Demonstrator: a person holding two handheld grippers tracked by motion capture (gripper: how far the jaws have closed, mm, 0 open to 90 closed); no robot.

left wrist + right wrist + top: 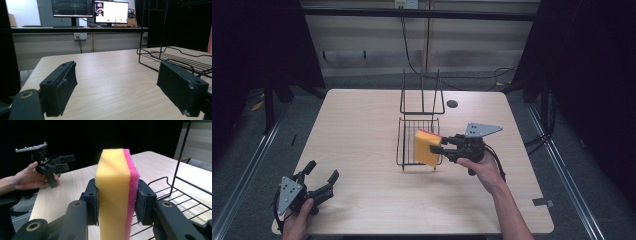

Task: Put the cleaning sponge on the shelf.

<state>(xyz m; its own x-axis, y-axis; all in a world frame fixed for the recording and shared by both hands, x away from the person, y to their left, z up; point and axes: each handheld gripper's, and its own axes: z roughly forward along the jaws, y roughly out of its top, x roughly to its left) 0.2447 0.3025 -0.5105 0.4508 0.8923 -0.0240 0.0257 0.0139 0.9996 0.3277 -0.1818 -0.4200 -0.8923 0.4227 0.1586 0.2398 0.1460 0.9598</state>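
the right gripper (438, 145) pinches a yellow sponge (426, 148) with a pink scrub side, its jaws pressed on the two broad faces. the sponge stands upright, above the right edge of the black wire rack (418, 131). the right hand (479, 166) is to the right of the rack, the gripper pointing level toward it. the left gripper (323, 175) is well apart from the rack, near the bench (362, 115) front left corner, jaws spread wide with nothing between them.
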